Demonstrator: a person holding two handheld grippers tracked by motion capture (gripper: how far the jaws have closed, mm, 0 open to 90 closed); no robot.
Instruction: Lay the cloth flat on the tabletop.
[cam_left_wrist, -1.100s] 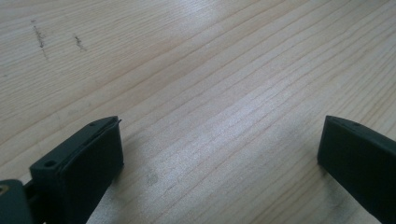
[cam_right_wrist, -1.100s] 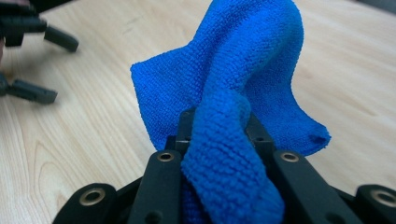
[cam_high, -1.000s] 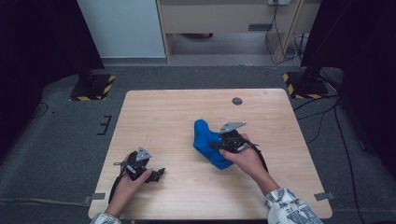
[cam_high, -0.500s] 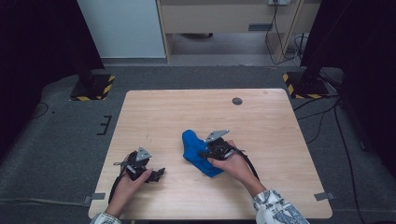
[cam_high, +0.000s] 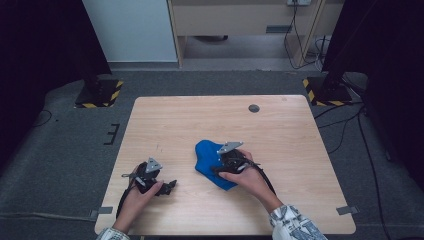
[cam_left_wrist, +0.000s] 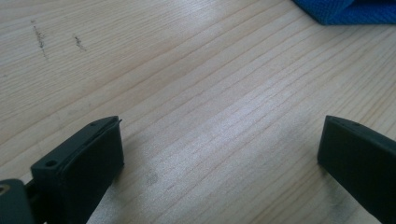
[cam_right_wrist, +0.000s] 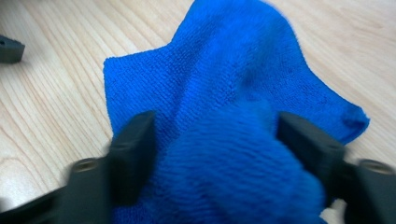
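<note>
Wooden table (cam_high: 300, 150) takes up most of the high view, dark floor around it. Blue cloth (cam_high: 210, 162) lies crumpled a little right of the table's middle, nearer the person's edge; knitted-looking weave, bunched into a hump, one corner flat on the wood. Right gripper (cam_high: 220, 169) sits on the cloth's near side; its jaws have just been opening, the hump of cloth lies between them, and they now stand apart, released. Left gripper (cam_high: 170, 186) rests low on bare wood well left of the cloth, jaws spread wide with nothing in them. Small dark round disc (cam_high: 254, 108) near the far edge. Cloth's near part hidden under the right hand (cam_high: 247, 177).
</note>
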